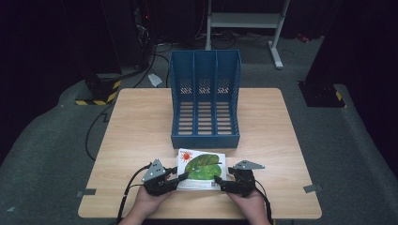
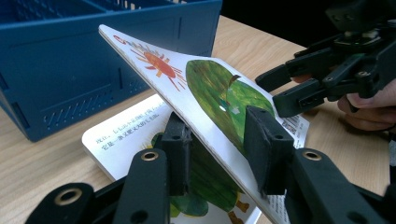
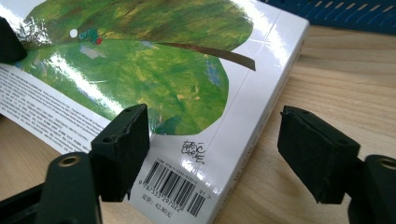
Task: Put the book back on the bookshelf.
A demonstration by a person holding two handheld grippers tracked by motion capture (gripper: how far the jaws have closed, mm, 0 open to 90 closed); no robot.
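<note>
A picture book [image 1: 202, 168] with a green leaf and a red sun on its cover lies near the table's front edge. My left gripper [image 1: 180, 178] is shut on the front cover [image 2: 205, 88] at its left edge and holds it lifted, one pad under it and one on top. A printed inner page [image 2: 126, 135] shows below the raised cover. My right gripper [image 1: 218, 180] stands open at the book's near right corner. Its jaws straddle the spine [image 3: 243, 116] by the barcode [image 3: 173, 186] without touching, one above the cover and one over the bare table.
A blue three-slot file rack [image 1: 205, 98] stands just behind the book, its front wall [image 2: 70, 70] close to the raised cover. The wooden table [image 1: 136, 136] has bare room left and right of the rack. Cables trail from both grippers toward the front edge.
</note>
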